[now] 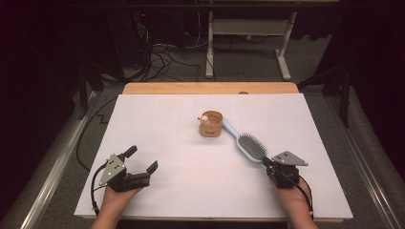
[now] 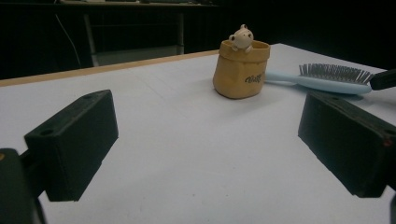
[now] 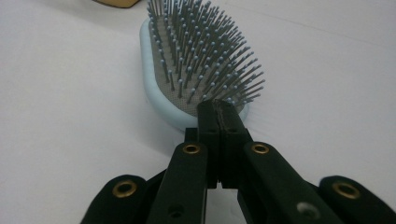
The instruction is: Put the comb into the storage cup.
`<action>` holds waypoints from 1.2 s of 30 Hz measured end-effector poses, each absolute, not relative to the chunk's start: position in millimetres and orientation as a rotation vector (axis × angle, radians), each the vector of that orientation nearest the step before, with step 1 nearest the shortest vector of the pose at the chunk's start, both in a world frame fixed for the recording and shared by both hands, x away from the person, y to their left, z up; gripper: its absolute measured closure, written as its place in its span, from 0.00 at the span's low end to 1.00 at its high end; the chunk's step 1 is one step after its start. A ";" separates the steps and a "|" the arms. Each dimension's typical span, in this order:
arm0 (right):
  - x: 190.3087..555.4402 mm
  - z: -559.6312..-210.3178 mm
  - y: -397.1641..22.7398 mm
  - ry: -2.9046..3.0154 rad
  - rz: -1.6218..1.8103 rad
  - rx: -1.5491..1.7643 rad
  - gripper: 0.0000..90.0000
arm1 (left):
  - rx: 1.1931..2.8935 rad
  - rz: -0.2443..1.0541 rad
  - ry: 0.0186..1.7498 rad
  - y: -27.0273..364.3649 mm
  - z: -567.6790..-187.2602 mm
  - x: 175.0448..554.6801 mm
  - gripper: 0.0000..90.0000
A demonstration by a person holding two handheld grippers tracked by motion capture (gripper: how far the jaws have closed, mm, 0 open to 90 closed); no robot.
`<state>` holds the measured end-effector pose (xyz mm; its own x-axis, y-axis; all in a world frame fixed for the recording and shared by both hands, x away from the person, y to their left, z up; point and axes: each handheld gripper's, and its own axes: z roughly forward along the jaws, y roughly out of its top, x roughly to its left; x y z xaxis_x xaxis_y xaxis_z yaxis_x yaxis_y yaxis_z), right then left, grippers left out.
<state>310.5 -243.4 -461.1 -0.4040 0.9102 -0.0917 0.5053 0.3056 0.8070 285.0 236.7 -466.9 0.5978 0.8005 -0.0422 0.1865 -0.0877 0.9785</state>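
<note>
small dark script on the tan pot (image 2: 241, 70), unreadable.

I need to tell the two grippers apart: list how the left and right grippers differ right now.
The left gripper has its jaws spread wide with nothing between them; the right gripper has its jaws pressed together. The left sits on bare table, far from the hairbrush; the right's tips are at the brush's head end. Both are black, hand-held, and low over the table.

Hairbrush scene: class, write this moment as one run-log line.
left hand-held gripper: open, empty | right hand-held gripper: shut, tips at hairbrush head | hairbrush: flat, bristles up, handle beside pouch-shaped cup
</note>
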 end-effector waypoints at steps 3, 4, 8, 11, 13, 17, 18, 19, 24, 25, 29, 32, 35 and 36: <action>311.6 -461.1 -248.4 2.025 0.996 1.271 1.00 | 1.608 0.618 0.851 236.8 -467.2 285.6 0.06; 311.6 -461.1 -248.4 2.025 0.996 1.271 1.00 | 1.609 0.611 0.854 237.1 -467.2 285.9 0.06; 304.4 -458.2 -253.2 2.017 1.053 1.245 1.00 | 1.608 0.608 0.855 237.4 -467.3 285.6 0.05; 300.7 -455.6 -259.7 1.996 1.099 1.241 1.00 | 1.610 0.596 0.864 237.9 -467.4 286.1 0.04; 299.7 -454.8 -261.9 1.987 1.108 1.244 1.00 | 1.615 0.581 0.873 238.6 -467.2 286.5 0.04; 295.7 -452.1 -271.4 1.958 1.161 1.245 0.97 | 1.612 0.575 0.879 239.4 -466.6 286.8 0.04; 295.0 -452.1 -272.8 1.955 1.166 1.246 0.95 | 1.611 0.576 0.881 239.3 -466.6 286.9 0.04; 294.6 -452.1 -274.5 1.953 1.180 1.246 0.92 | 1.613 0.575 0.881 239.3 -466.6 287.0 0.04; 291.4 -452.4 -278.4 1.966 1.216 1.241 0.75 | 1.645 0.532 0.905 238.5 -465.7 288.0 0.04; 290.5 -452.6 -280.0 1.960 1.236 1.243 0.66 | 1.651 0.528 0.906 238.1 -465.6 288.3 0.04; 290.7 -452.8 -282.2 1.964 1.271 1.255 0.53 | 1.642 0.562 0.887 237.0 -465.1 287.6 0.04; 292.2 -452.5 -284.0 1.970 1.295 1.237 0.37 | 1.646 0.575 0.883 236.3 -465.5 287.4 0.03; 293.4 -452.4 -284.7 1.961 1.304 1.243 0.21 | 1.653 0.581 0.879 235.0 -466.0 287.4 0.03; 294.3 -452.7 -284.3 1.961 1.307 1.247 0.15 | 1.657 0.583 0.877 234.8 -465.9 287.2 0.03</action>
<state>294.3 -284.3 -452.7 -0.4758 0.8742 0.0965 0.4254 0.1327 0.8952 287.2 234.8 -465.9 0.6021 0.7957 -0.0663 0.2468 -0.1065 0.9632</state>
